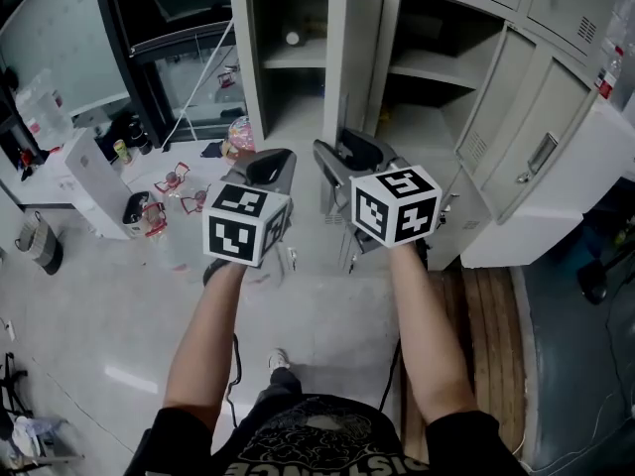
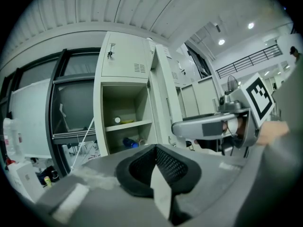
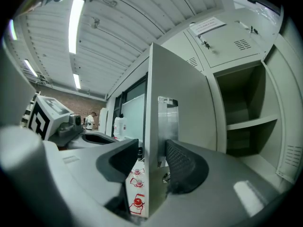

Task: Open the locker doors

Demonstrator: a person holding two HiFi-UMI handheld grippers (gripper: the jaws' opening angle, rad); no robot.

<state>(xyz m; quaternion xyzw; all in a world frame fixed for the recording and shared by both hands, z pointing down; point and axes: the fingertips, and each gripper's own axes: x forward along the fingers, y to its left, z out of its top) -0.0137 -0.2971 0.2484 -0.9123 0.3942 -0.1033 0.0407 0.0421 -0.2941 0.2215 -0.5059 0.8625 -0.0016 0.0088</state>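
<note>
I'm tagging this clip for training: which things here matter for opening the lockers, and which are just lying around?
Job:
- middle locker door, swung out, its edge between the right gripper's tongs

Lying about:
- blue bottle and small white item inside the left locker
- red-and-clear items on the floor

Left gripper (image 1: 270, 170): jaws were closed together with nothing between them, pointed forward. Right gripper (image 1: 349, 153): jaws stood apart, pointed forward, just beside the left one. Left forearm (image 1: 203, 345) and right forearm (image 1: 427, 335): both bare, stretched forward, roughly parallel. Each gripper carried a marker cube (image 1: 245, 223) at its rear.
</note>
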